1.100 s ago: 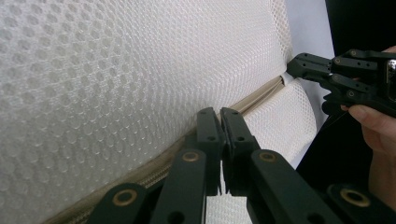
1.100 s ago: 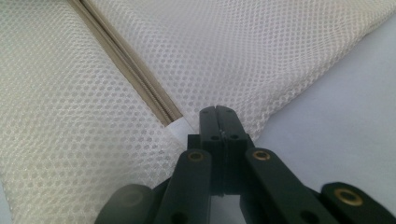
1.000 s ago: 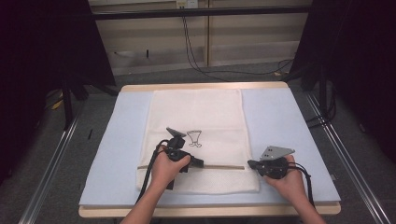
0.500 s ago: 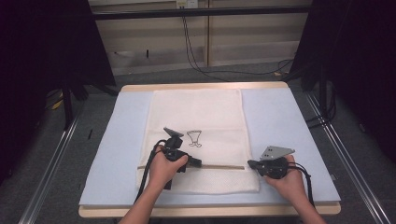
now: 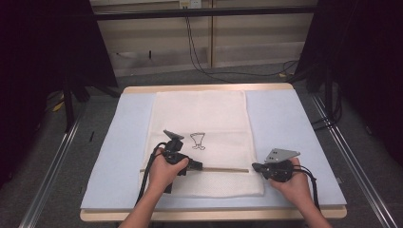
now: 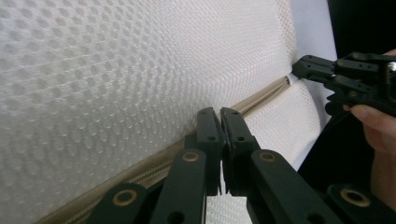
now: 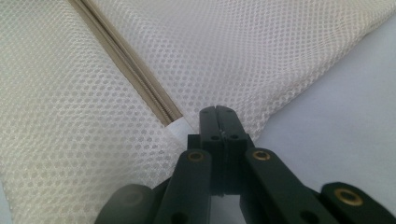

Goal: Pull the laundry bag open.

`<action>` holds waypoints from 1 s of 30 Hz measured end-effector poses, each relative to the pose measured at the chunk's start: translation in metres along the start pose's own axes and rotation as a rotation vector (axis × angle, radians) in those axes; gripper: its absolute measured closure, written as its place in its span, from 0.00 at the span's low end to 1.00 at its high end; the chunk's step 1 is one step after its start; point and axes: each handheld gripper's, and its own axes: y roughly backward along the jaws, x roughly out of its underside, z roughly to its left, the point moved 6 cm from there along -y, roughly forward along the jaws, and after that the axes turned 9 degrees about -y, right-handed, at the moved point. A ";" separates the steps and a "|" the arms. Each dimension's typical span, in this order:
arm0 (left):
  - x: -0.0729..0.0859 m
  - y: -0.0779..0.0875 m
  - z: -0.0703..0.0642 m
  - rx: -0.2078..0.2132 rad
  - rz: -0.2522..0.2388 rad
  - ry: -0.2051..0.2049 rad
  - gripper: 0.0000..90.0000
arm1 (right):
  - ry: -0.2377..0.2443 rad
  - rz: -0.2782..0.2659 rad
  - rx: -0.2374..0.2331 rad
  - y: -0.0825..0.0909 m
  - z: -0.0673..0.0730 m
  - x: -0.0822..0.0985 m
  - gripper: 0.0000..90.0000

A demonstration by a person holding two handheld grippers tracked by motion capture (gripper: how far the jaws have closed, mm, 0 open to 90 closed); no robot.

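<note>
Mesh laundry bag (image 5: pixel 204 137) lies flat on the pale blue mat (image 5: pixel 290 128) covering the desk (image 5: pixel 209 216), long side running away from the person. A small black line drawing (image 5: pixel 198 141) is printed on the bag, just beyond the left gripper.

Beige zipper (image 5: pixel 223 169) runs crosswise near the bag's near end, spanning the gap between the two grippers.

Left gripper (image 5: pixel 196 166): jaws closed, tips sitting right on the zipper line. In the left gripper view the closed left gripper (image 6: pixel 220 114) meets the zipper (image 6: pixel 261 95) at its tips; whether the slider is pinched between them cannot be told, since the jaws cover that spot. The mesh (image 6: pixel 116 70) rises to the left of the jaws.

Right gripper (image 5: pixel 256 167): jaws closed, at the bag's edge where the zipper ends. In the right gripper view the closed right gripper (image 7: pixel 218 112) sits on the mesh just beside a white end tab (image 7: pixel 180 127) of the zipper (image 7: pixel 126 60), which runs away up and to the left of the jaws. Blue mat (image 7: pixel 341 112) lies to the right of the jaws.

Seen from the left gripper, the right gripper (image 6: pixel 299 67) is at the far end of the zipper, held in a hand (image 6: pixel 378 121).
</note>
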 end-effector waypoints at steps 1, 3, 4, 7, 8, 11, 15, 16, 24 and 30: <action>0.000 0.000 0.000 0.004 -0.001 0.004 0.97 | -0.001 0.001 -0.003 0.000 0.000 0.000 1.00; 0.000 0.001 0.001 -0.007 -0.010 0.001 0.97 | 0.001 0.000 0.001 0.000 0.000 0.000 1.00; 0.000 0.002 0.001 0.002 -0.001 0.004 0.97 | 0.002 0.000 0.002 0.000 0.000 0.000 1.00; 0.000 0.003 0.001 -0.001 -0.011 0.010 0.97 | 0.003 0.000 0.001 0.000 0.000 0.000 1.00; 0.000 0.004 0.002 -0.006 -0.007 0.007 0.97 | 0.002 0.000 0.001 0.000 0.000 0.000 1.00; 0.000 0.007 0.004 -0.009 -0.010 0.006 0.97 | 0.001 0.001 -0.001 0.000 0.000 0.000 1.00; 0.001 0.009 0.004 -0.005 -0.022 0.024 0.97 | 0.001 0.001 -0.001 0.000 0.000 0.000 1.00; 0.001 0.010 0.005 -0.001 -0.022 0.020 0.97 | 0.000 0.001 -0.002 0.000 0.000 0.000 1.00; 0.001 0.011 0.005 -0.006 -0.012 0.015 0.97 | 0.001 0.001 -0.002 0.000 0.000 0.000 1.00; 0.001 0.011 0.005 -0.002 -0.014 0.014 0.97 | 0.000 0.001 -0.002 0.000 0.000 0.000 1.00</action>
